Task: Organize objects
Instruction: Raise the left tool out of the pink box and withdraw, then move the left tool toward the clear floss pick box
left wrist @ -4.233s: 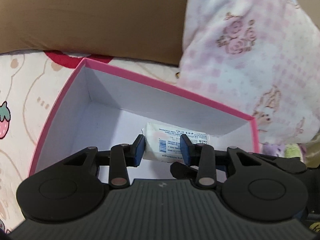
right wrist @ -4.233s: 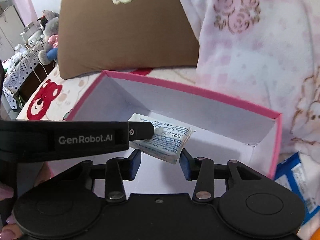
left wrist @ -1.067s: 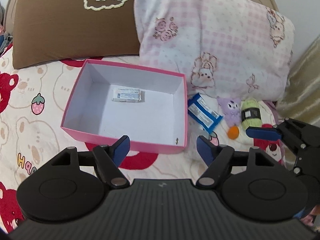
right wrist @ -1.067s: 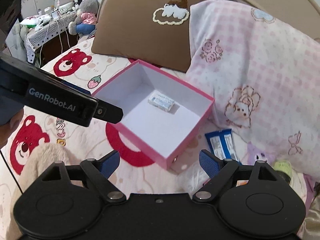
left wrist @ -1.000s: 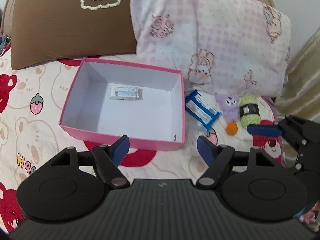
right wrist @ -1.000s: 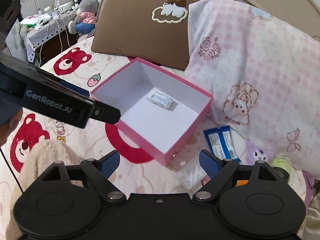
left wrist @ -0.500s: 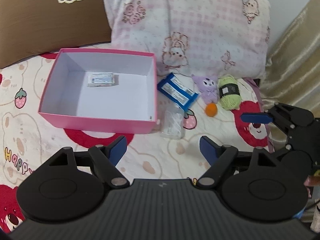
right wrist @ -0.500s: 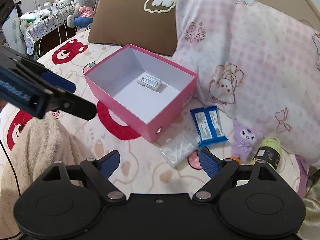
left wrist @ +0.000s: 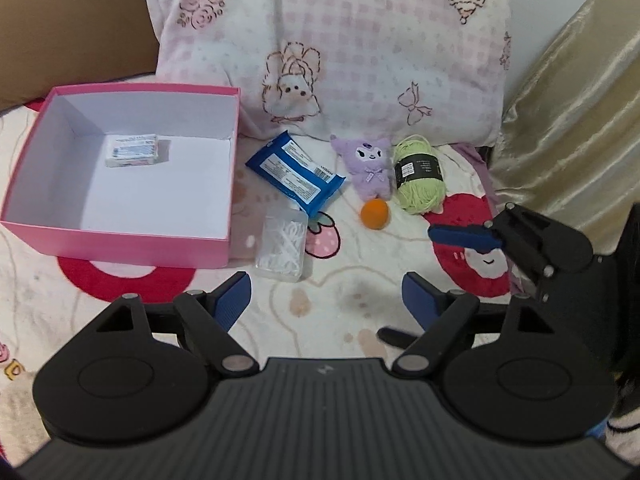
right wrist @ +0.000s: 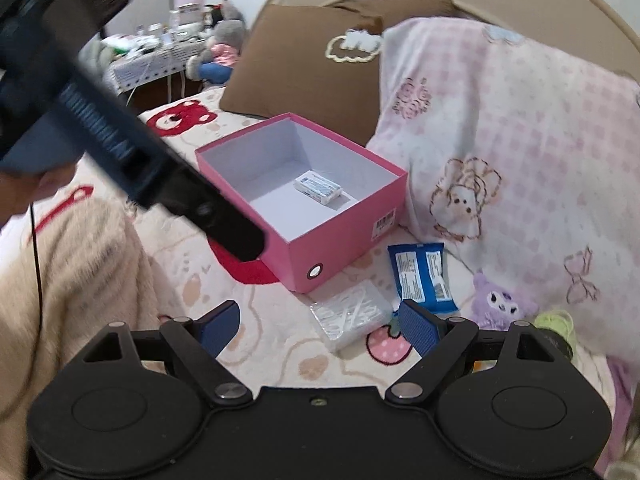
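A pink box [left wrist: 120, 242] [right wrist: 340, 236] lies open on the bed with a white tissue pack [left wrist: 132, 150] [right wrist: 318, 187] inside. To its right lie a clear box of cotton swabs [left wrist: 282, 248] [right wrist: 352, 314], a blue wipes pack [left wrist: 294, 178] [right wrist: 422, 276], a purple plush [left wrist: 370, 164] [right wrist: 500, 300], an orange ball [left wrist: 375, 214] and green yarn [left wrist: 418, 180] [right wrist: 558, 326]. My left gripper [left wrist: 326, 300] is open and empty, hovering near the swab box. My right gripper [right wrist: 318, 330] is open and empty above the swab box.
A pink checked pillow [left wrist: 340, 48] and a brown pillow [left wrist: 68, 20] stand behind the objects. A gold curtain [left wrist: 568, 120] hangs at the right. The bedsheet [left wrist: 340, 280] has bear and strawberry prints. A fuzzy beige sleeve [right wrist: 72, 280] lies at left in the right wrist view.
Both grippers have pulled back from the box and swung right, bringing the loose objects into view. The tissue pack stays in the box. Both jaws stay open.
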The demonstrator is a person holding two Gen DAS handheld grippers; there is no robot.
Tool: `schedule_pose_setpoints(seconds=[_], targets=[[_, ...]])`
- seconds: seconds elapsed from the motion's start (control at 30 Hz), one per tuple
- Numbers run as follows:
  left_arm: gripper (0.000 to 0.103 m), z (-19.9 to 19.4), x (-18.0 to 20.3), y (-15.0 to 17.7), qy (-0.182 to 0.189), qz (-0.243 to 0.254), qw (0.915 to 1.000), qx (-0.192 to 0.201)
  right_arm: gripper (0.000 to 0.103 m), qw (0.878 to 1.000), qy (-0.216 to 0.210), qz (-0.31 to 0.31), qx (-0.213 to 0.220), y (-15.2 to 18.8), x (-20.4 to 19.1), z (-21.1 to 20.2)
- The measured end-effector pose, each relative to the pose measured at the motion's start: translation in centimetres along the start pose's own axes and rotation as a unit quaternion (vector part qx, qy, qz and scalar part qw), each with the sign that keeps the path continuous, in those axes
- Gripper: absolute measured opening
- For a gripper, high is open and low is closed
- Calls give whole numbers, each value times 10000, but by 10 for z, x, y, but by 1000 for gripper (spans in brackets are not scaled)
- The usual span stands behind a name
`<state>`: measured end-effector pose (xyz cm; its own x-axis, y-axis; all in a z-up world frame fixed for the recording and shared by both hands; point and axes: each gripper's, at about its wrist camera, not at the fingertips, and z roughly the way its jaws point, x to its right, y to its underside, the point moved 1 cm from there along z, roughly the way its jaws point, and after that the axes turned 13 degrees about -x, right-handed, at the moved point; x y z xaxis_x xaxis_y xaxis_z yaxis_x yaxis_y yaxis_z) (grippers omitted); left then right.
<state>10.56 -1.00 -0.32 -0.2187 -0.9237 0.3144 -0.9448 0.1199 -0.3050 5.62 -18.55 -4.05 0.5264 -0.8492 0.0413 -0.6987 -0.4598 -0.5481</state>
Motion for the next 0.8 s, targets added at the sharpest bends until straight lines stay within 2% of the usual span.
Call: schedule_pose_setpoints(seconds=[0.03,0.1,0.4,0.63,0.8], targets=[[82,7,1,-2,-15,-34,10000,-6,89,9998,181,-87,90,3,1,5],[82,21,2,-4,-28,-113,9999,-33,89,9992,225,-293,162,9,1,17],[82,78,-16,-4,-88,-649,9976,205,89,9974,-9,-677,242,15,9,64],[82,107,-24,3,-428,-690,9959,388,89,9937,68,-1114,-101,6,14,98],[82,123,-26,10,-476,-750,9951,439,89,9941,155,-1048,-217,6,23,125]])
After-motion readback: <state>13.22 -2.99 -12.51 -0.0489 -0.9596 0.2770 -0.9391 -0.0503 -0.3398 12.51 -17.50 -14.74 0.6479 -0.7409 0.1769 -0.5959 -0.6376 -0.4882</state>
